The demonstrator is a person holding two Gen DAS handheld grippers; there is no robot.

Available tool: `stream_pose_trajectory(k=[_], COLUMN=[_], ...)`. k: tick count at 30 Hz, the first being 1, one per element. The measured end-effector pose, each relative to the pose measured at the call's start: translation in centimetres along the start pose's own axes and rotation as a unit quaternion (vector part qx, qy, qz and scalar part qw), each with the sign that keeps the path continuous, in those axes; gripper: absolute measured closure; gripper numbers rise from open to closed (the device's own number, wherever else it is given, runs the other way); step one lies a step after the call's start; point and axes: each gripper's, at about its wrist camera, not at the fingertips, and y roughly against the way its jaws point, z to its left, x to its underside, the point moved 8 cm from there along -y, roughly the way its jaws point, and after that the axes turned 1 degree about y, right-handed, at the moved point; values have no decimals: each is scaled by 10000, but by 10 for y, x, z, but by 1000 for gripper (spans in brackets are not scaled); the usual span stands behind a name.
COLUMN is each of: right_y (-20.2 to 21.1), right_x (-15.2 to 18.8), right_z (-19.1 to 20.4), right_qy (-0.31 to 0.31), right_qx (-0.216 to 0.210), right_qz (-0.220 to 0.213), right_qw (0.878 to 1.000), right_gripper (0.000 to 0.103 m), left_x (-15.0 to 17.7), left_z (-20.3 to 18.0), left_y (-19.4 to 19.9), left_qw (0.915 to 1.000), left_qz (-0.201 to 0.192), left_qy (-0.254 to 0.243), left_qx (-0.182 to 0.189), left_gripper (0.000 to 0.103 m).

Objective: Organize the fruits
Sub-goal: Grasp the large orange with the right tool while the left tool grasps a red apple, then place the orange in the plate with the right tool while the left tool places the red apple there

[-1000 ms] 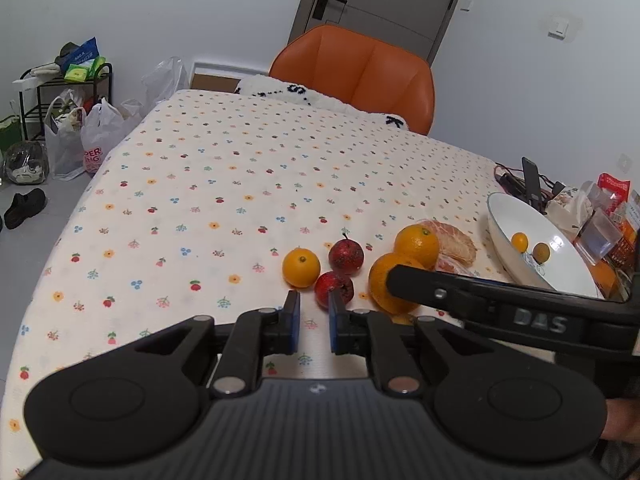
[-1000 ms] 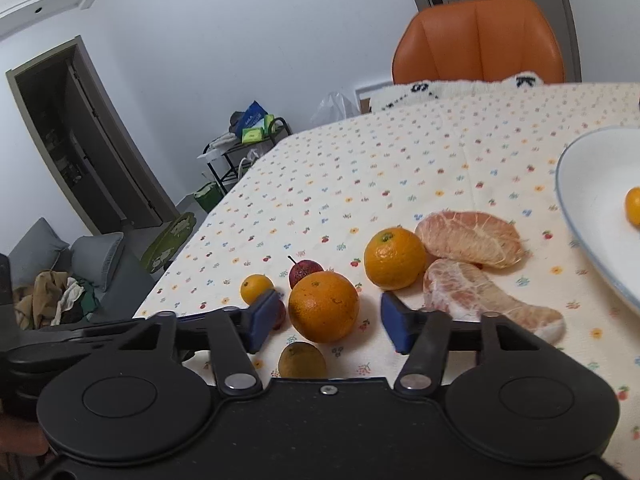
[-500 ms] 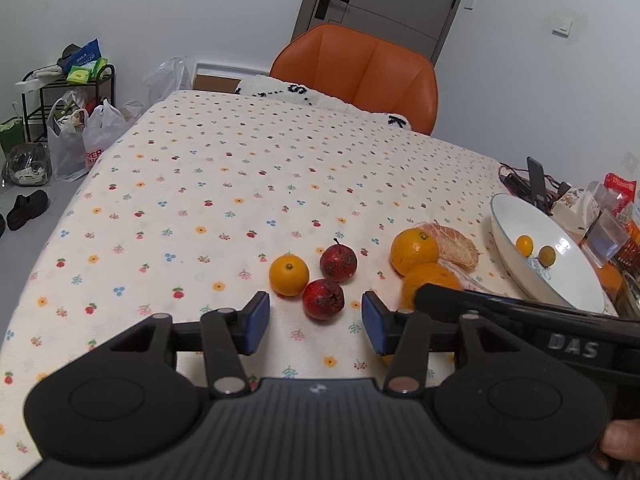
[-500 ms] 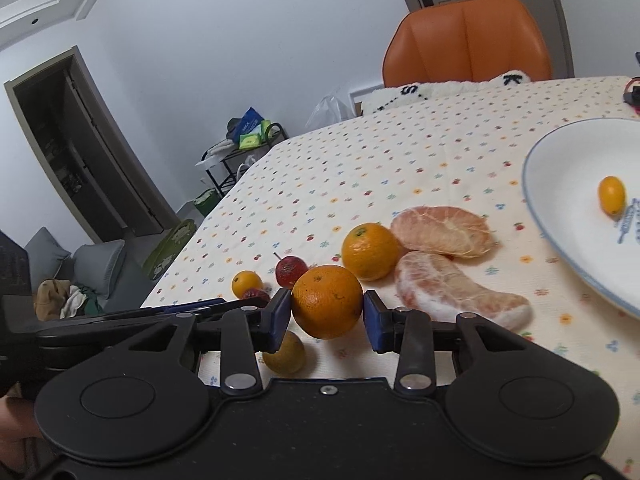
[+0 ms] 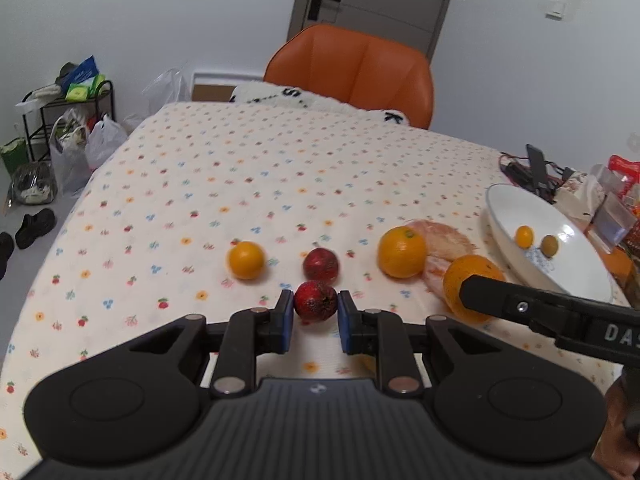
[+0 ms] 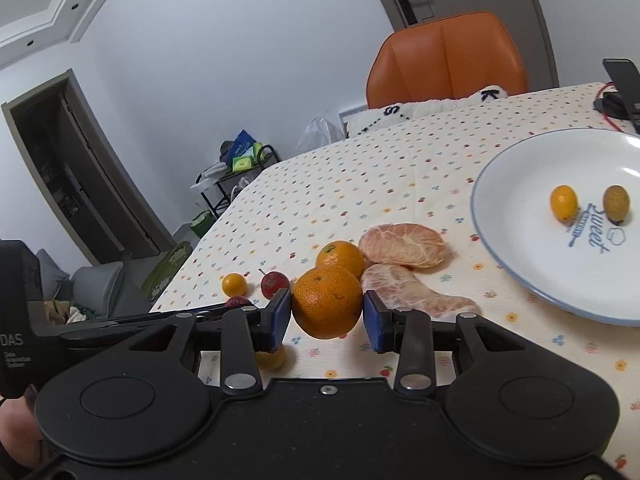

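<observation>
On the flowered tabletop, going left to right, one small yellow-orange fruit is lying alone, then two dark red fruits — the far red fruit is sitting free, while the left gripper is closing its blue pads against the near red fruit. Next are two oranges: the back orange is resting beside two peeled pomelo pieces, and the right gripper is clamping the front orange, which looks raised off the cloth. One more small yellow fruit is peeking out under that gripper. Farthest right, one white plate is holding two kumquats — the orange kumquat and the greenish kumquat.
</observation>
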Motion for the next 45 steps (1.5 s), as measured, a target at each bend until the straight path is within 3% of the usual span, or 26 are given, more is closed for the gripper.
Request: stream_pose_trajectory(k=[13,38,45], right_y=[35,85,104], right_x=[-9,-14,-13], right_z=[-30,-119,-128], right_qy=[-208,-764,-737], right_qx=[192,1109,1233], right_qz=[-371,-783,-943], right_qw=[9989,9878,9851], right_gripper=[66,65,57], left_x=[-6,-14,-16], left_z=[-43,-130,-157], left_y=[10,-14,-22], left_qw=[9991,9934,9904], left_qz=[-156,-161,-128], left_qy=[-270,-686,-852], left_qx=[270,904,1078], left_gripper=[82,82,82])
